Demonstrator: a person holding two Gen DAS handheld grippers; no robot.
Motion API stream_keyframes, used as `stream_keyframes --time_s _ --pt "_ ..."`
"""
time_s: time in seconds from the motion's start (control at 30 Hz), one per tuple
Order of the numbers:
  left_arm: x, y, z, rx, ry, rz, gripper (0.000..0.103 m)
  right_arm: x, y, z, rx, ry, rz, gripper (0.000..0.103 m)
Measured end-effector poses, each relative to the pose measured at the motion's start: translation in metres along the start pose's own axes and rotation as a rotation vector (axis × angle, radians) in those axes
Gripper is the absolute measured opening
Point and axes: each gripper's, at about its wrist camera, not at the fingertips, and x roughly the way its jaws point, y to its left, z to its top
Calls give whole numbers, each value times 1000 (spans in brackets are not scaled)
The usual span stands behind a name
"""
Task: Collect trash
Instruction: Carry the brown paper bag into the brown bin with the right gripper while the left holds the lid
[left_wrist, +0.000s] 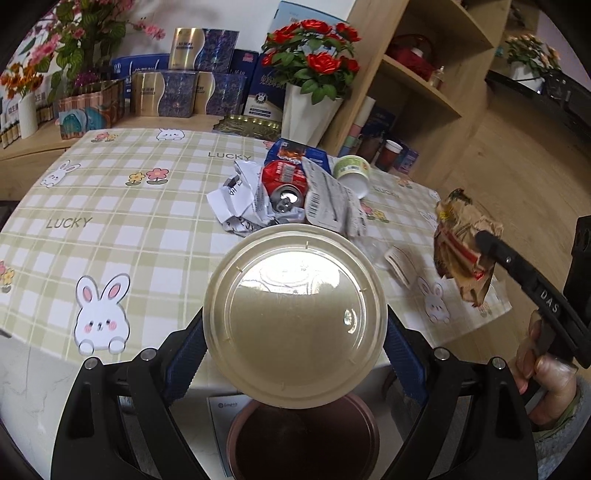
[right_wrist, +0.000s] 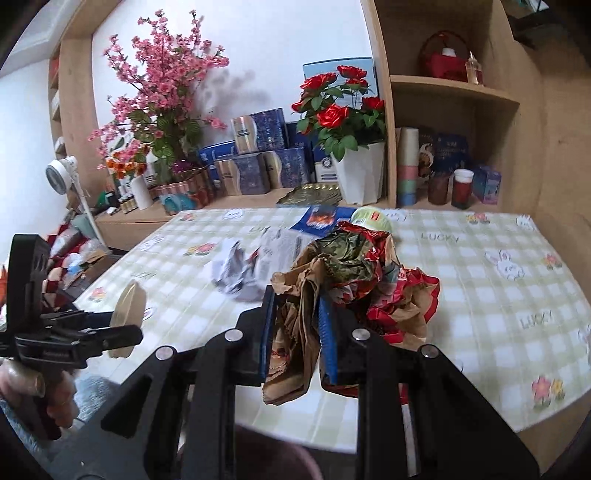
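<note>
From the left wrist, the left tongs (left_wrist: 295, 332) grasp a round cream plastic lid (left_wrist: 295, 317) by its rim above the near edge of the checked surface (left_wrist: 122, 206), over a dark round bin (left_wrist: 303, 439), while crumpled paper (left_wrist: 236, 203), a crushed red can (left_wrist: 284, 184) and a green-banded cup (left_wrist: 352, 170) lie heaped on the surface beyond. From the right wrist, the right tongs (right_wrist: 295, 332) are clenched on a crumpled brown-and-red wrapper (right_wrist: 347, 280) (lifted above the surface), with the lid (right_wrist: 127, 310) seen edge-on at left.
</note>
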Motion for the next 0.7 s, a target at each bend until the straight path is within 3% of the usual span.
stream_keyframes --time_s 0.43,0.7 --pt "-69 -10 -60 2 -40 13 86 -43 49 -65 91 112 174 25" --pt "-93 -7 -83 -8 -79 25 86 -34 78 -111 127 272 270 26"
